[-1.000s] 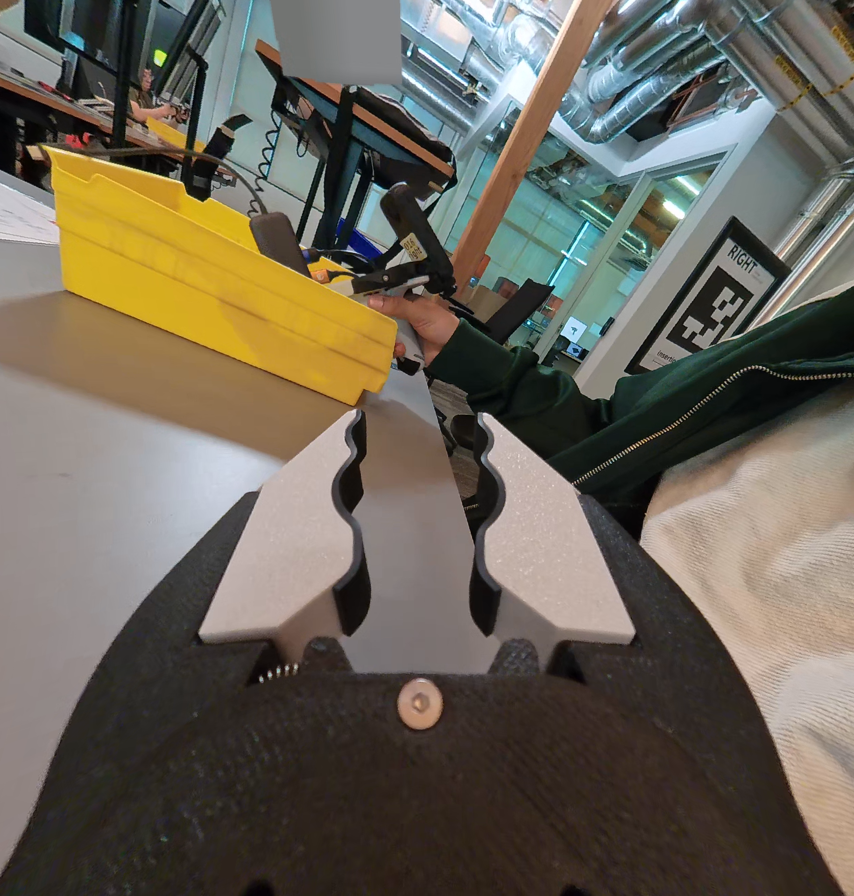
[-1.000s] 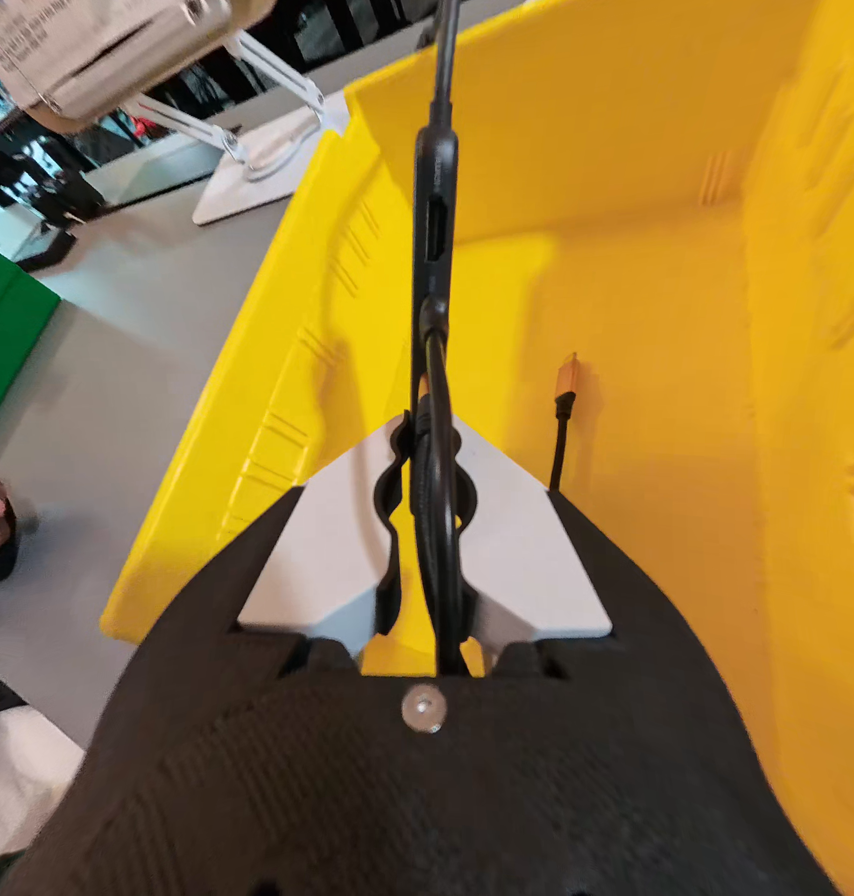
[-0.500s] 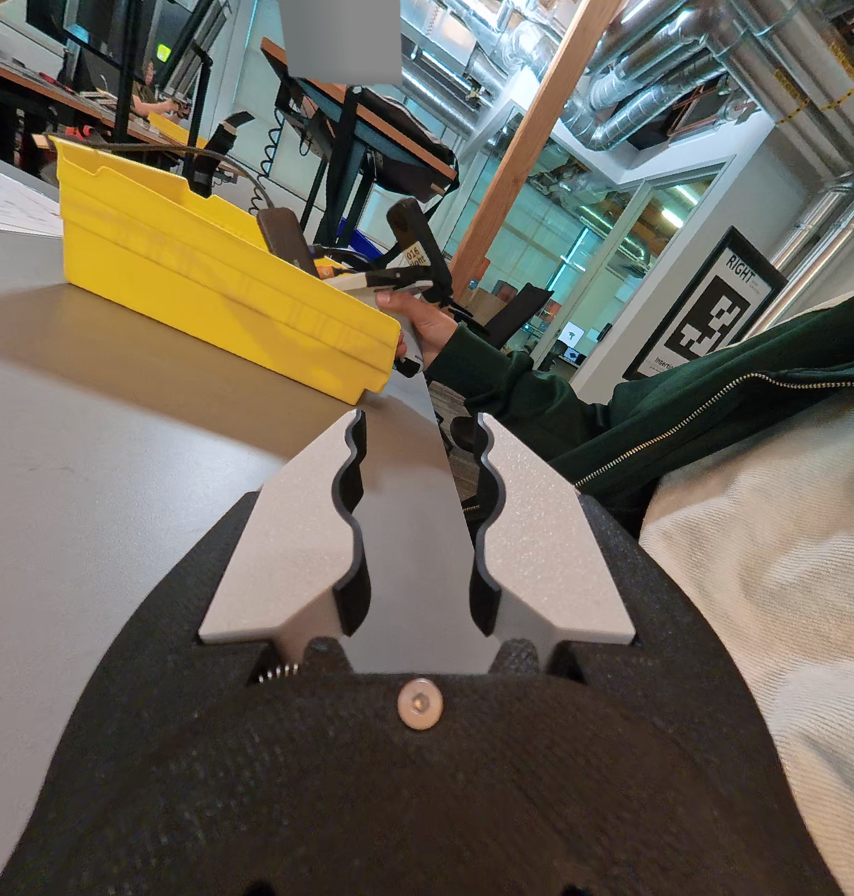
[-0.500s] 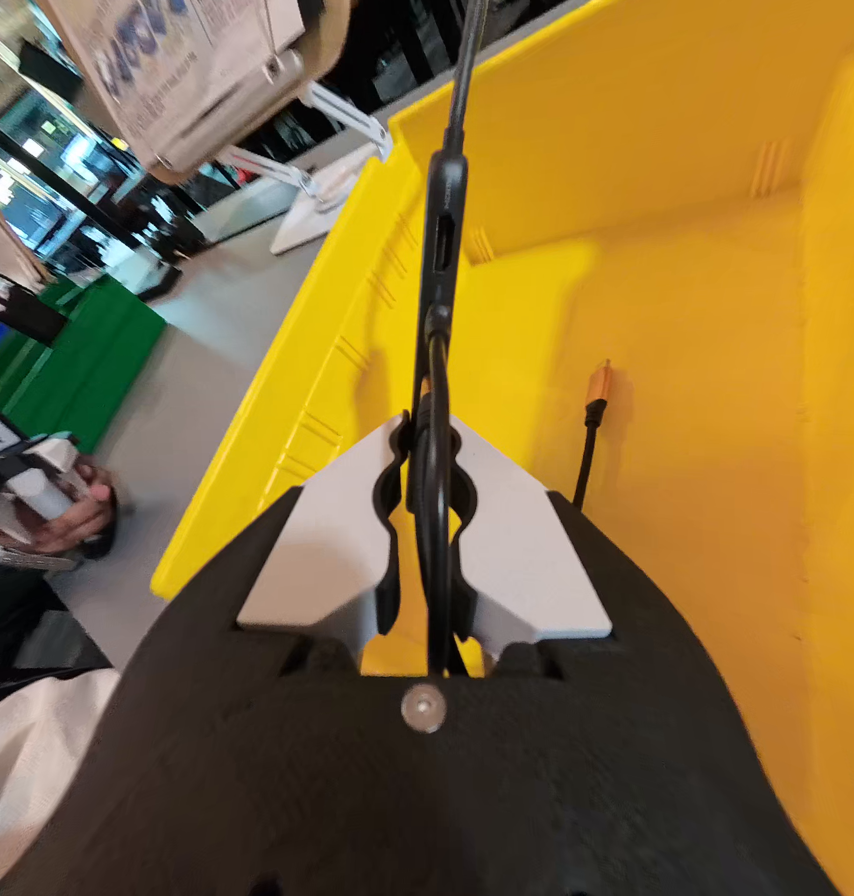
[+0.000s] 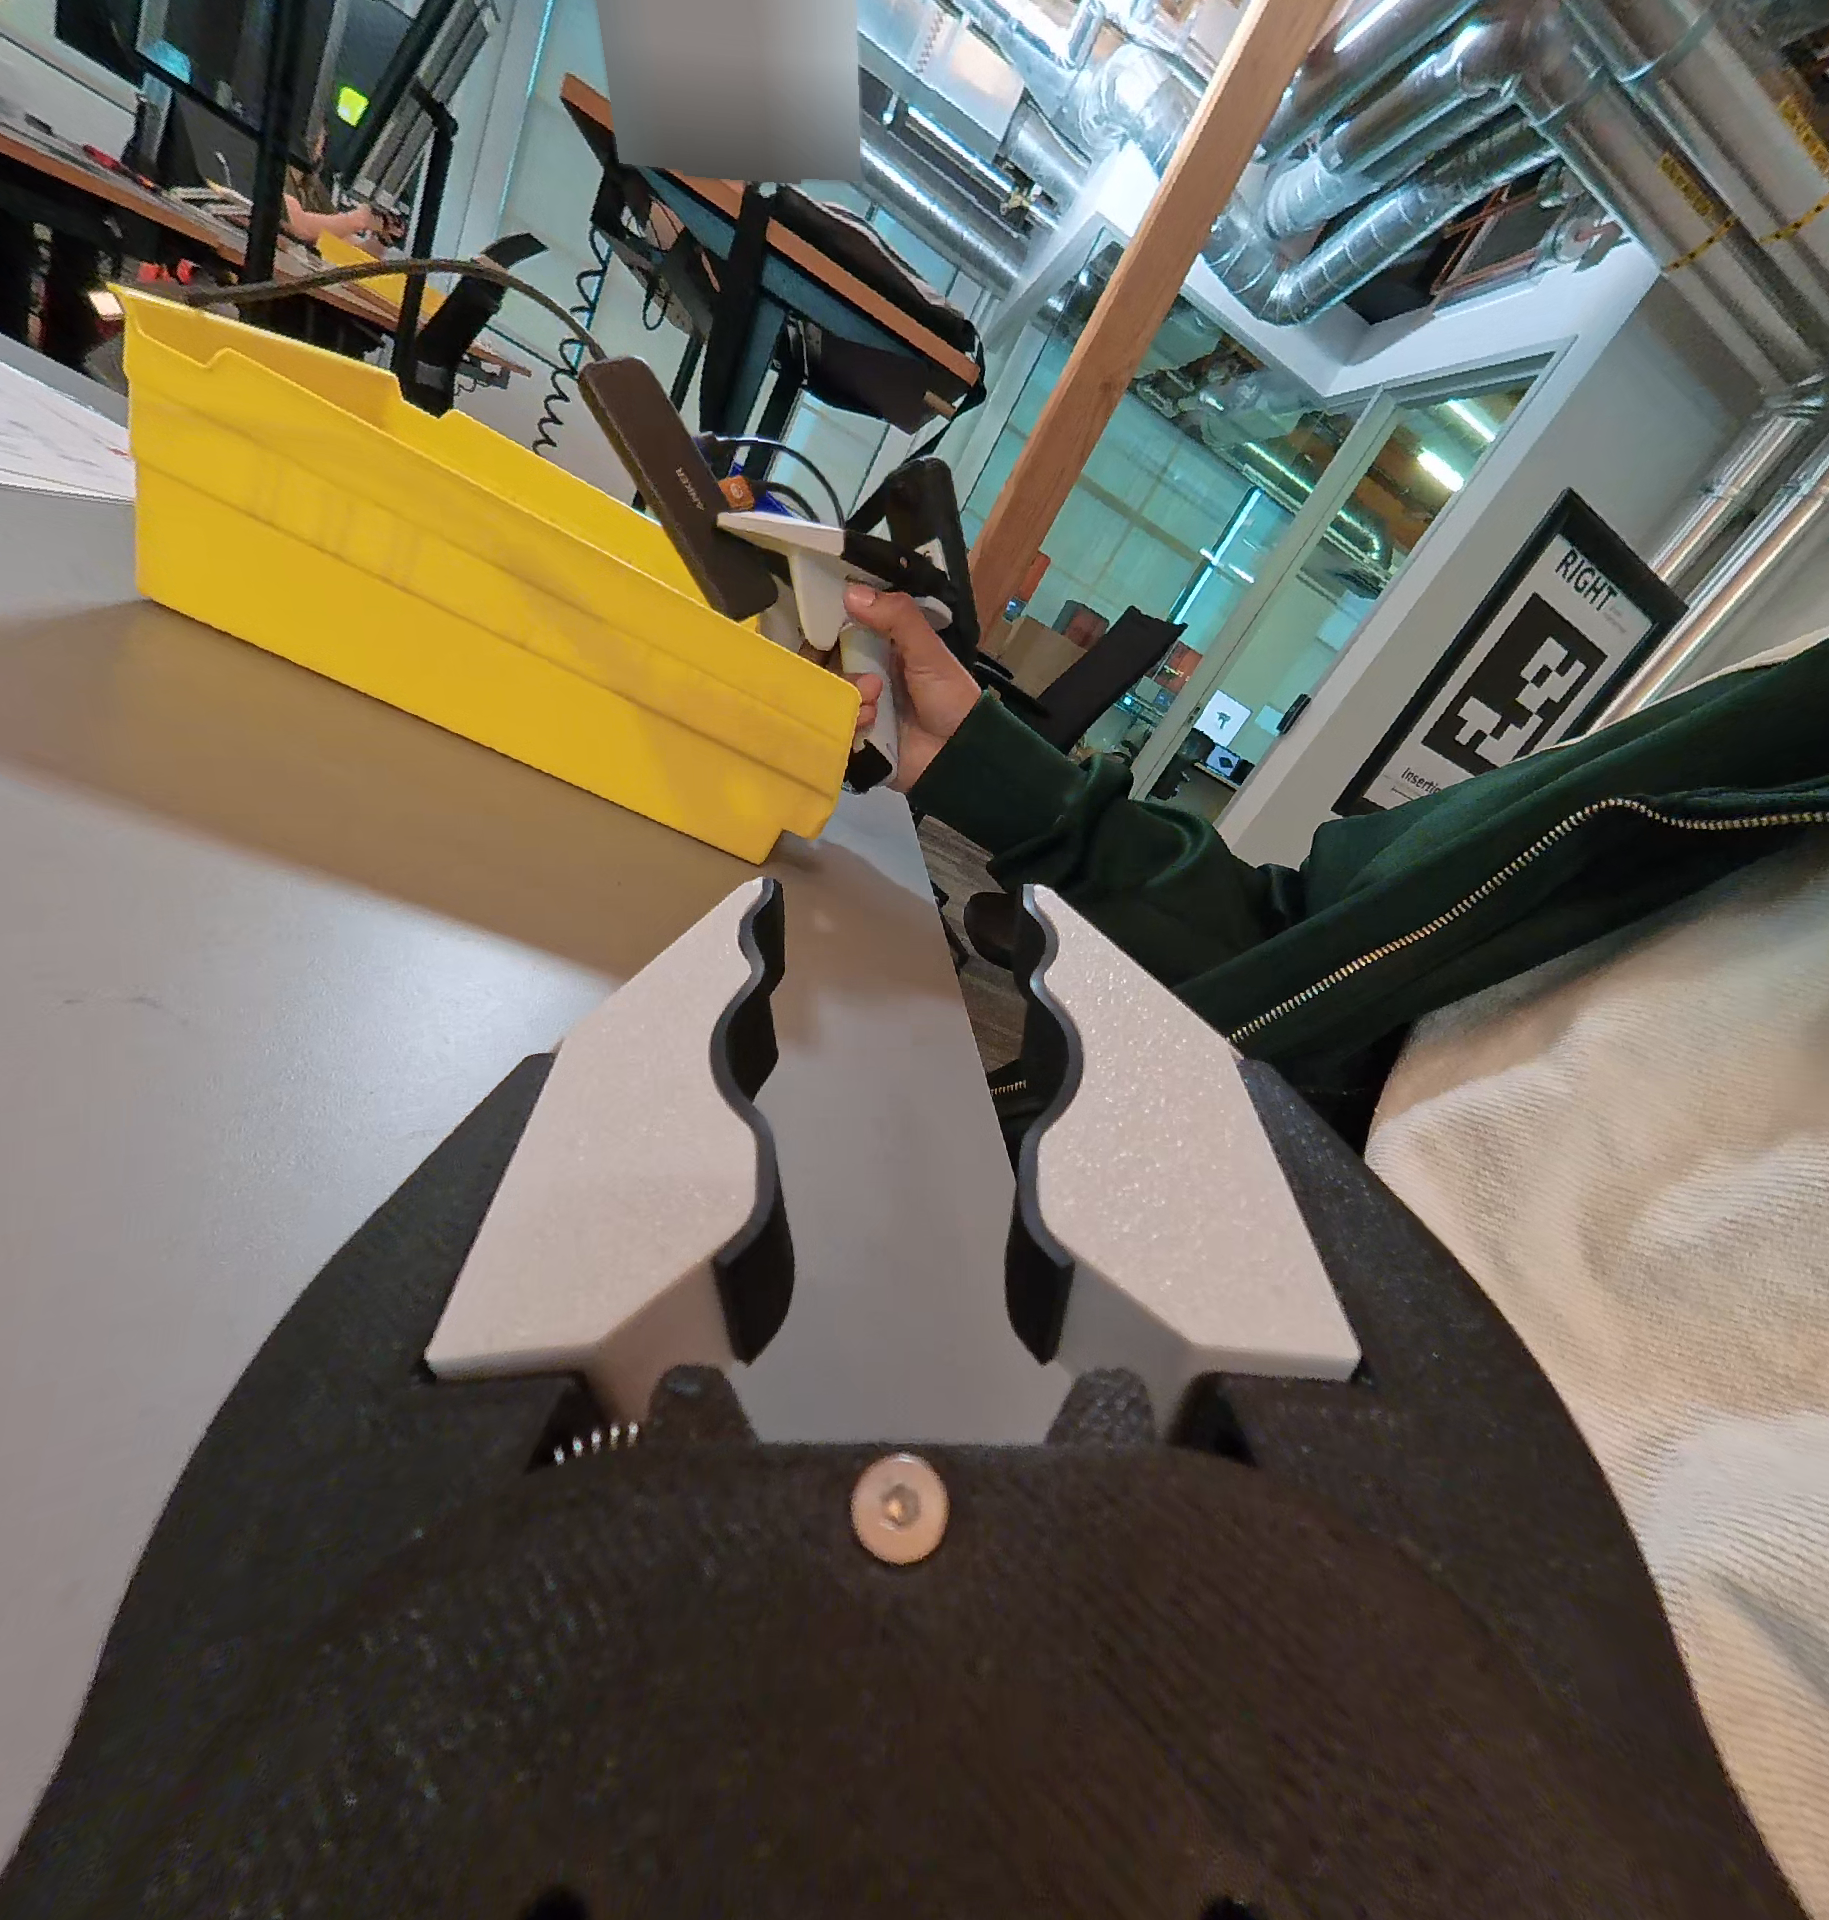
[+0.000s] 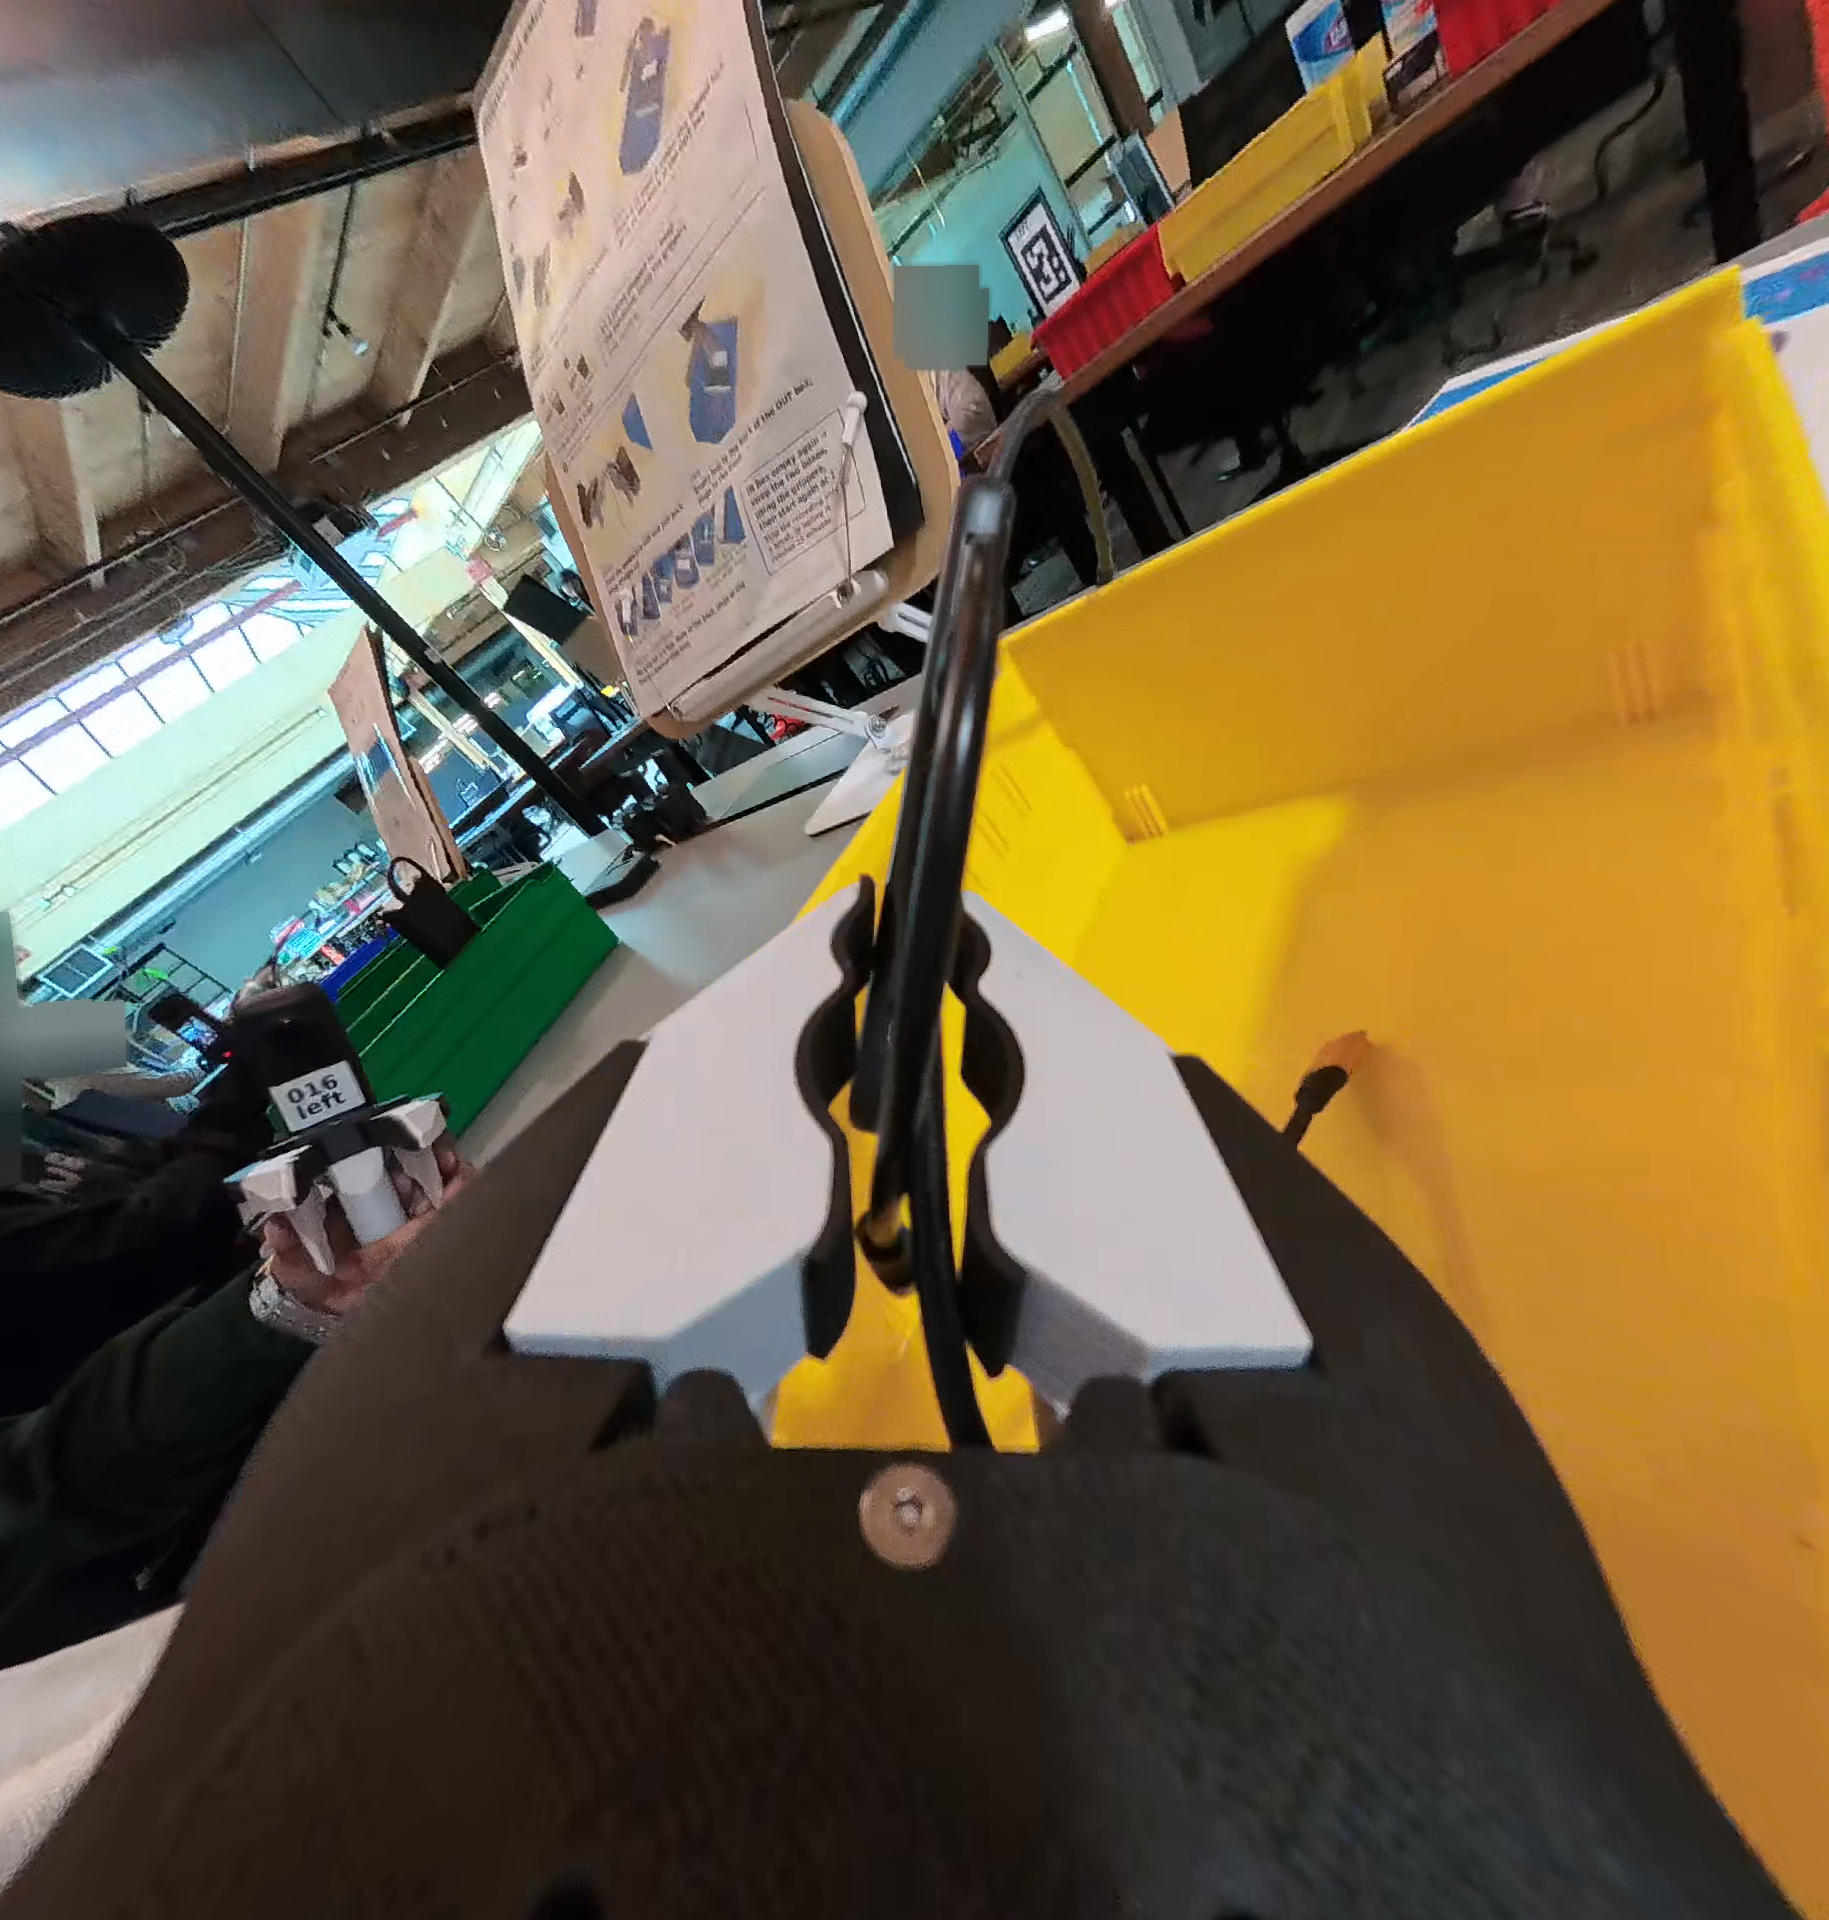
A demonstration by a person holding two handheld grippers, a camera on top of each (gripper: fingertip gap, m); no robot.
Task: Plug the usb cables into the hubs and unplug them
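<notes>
Right gripper (image 6: 915, 935) clamped on flat black USB hub (image 6: 957, 665) with black cable, held above near end of yellow plastic bin (image 6: 1512, 665). Orange-tipped cable plug (image 6: 1331, 1070) lies on bin floor. Left gripper (image 5: 899, 914) gapes empty, well short of bin. Risk: thin hub edge-on between pads may twist or slip; trailing cable could snag bin rim.

Bright daylight pours in from windows, the yellow bin (image 5: 453, 613) throws a soft shadow on the worktop (image 5: 214, 987). Heavy fisheye bending at edges, right wrist view's corners smeared with motion blur.
</notes>
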